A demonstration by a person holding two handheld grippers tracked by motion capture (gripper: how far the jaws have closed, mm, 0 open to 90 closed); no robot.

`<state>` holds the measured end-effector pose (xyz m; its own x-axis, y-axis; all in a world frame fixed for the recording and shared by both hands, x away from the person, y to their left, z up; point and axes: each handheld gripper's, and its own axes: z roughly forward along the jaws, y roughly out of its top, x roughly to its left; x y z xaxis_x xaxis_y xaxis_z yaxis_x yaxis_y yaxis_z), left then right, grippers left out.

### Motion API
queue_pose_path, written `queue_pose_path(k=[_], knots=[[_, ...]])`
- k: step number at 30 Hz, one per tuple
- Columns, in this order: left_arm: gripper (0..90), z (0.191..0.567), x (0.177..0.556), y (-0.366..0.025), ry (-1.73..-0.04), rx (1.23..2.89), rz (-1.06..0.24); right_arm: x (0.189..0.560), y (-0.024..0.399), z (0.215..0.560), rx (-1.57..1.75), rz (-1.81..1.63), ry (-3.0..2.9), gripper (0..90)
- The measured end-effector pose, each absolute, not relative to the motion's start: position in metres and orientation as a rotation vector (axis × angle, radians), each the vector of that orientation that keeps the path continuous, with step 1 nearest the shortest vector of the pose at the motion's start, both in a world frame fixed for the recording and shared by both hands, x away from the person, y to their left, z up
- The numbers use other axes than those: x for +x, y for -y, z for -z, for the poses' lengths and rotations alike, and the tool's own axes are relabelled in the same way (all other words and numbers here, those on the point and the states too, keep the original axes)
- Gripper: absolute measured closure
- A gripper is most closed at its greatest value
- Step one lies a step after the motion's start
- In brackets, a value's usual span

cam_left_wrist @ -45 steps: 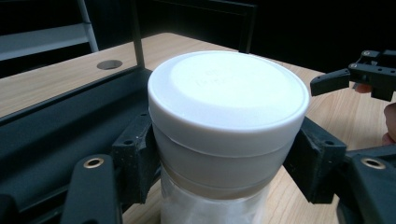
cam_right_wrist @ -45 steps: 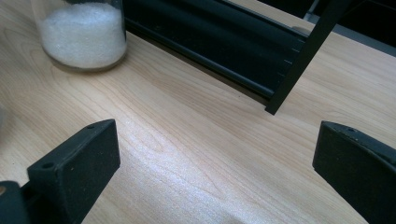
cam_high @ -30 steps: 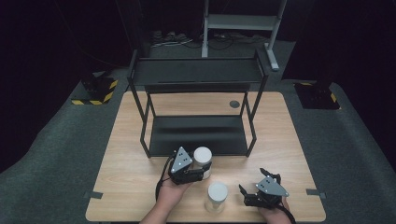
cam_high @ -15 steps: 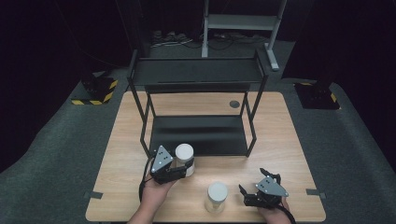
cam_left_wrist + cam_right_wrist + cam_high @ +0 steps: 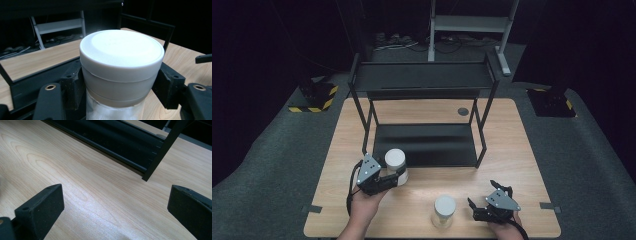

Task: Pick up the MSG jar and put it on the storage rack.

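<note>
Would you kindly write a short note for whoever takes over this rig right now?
Left gripper: jaws shut on the held jar, a white-lidded jar, near the front left leg of the black shelf rack.
Right gripper: jaws open, nothing between them, low over the table at its front right.
Second jar: upright on the table, just left of the right gripper.
Done: one jar gripped.
Left, probably: set it on the rack, then fetch the second jar.

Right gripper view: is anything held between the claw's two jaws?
No: the right claw stands open, with bare wooden table showing between its two black jaws.
</note>
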<state>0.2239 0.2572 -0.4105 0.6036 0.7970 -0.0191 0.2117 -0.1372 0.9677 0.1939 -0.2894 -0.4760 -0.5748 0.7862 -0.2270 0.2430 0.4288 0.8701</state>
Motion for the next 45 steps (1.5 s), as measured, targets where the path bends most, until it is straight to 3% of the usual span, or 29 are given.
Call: queue_pose_path(k=[45], knots=[[34.1,0.319,0.236,-0.256,-0.802,1.558,-0.702,0.193,0.29,0.477,0.871,-1.112,-2.041,0.0]])
